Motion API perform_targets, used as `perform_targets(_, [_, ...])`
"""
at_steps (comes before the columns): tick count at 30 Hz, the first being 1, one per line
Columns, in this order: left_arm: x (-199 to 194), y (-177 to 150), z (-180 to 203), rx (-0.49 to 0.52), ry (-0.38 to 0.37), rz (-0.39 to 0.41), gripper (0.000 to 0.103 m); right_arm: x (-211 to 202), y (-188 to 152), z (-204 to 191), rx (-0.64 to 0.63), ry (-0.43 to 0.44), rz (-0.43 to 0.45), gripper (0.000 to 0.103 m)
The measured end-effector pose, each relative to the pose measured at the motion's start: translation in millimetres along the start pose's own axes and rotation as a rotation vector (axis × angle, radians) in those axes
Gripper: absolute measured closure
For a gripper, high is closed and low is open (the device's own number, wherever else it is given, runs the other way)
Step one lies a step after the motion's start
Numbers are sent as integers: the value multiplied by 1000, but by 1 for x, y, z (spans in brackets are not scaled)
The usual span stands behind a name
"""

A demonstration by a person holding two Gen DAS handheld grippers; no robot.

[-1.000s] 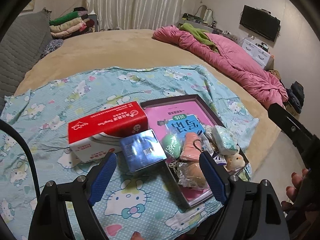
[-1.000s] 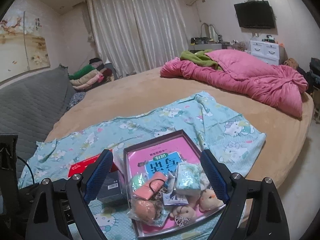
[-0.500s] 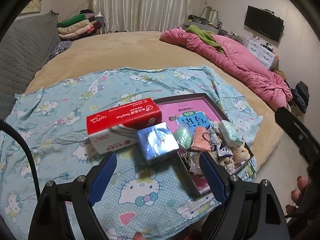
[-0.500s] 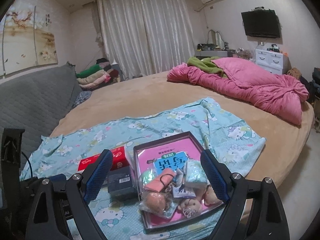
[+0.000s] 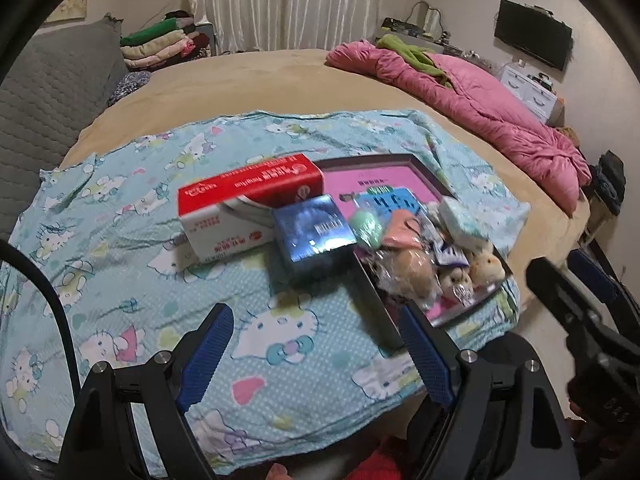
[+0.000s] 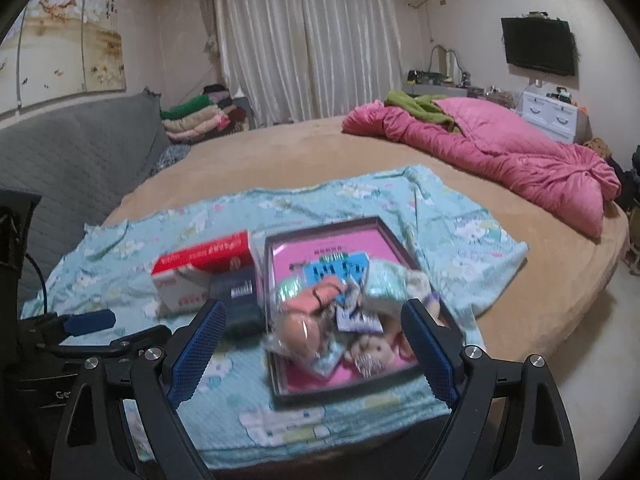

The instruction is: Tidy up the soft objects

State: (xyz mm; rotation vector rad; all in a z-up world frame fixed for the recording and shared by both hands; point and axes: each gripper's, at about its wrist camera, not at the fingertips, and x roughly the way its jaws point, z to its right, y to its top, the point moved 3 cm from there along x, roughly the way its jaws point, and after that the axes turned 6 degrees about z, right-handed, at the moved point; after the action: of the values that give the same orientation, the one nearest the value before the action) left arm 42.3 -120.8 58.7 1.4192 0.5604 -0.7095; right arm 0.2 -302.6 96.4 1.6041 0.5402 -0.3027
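- Both grippers — left, right — spread wide, holding nothing; pulled back from the bed over the last second
- Soft toys heaped in tray; grab or retreat: cannot tell
- Beyond, red box

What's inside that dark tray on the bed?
The tray holds small plush toys, bagged soft things and a pink booklet; the pile hides the booklet's lower part.
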Motion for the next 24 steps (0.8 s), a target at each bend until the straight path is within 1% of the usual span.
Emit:
perform_targets(3, [0, -8, 5, 0, -12, -14, 19, 1, -9, 9, 24, -4, -30, 13])
perform_targets(5, [0, -12, 7, 1, -11, -20, 19, 2, -13, 18, 50, -10, -43, 13])
perform_targets(8, [2, -16, 9, -5, -13, -27, 19, 1, -19, 22, 57, -19, -53, 13])
perform_targets(17, [11, -27, 12, -2, 6, -41, 19, 5, -31, 17, 30, -10, -83, 13])
perform_targets(24, [15, -31, 14, 4, 5, -57, 19, 11, -38, 15, 33, -8, -124, 13])
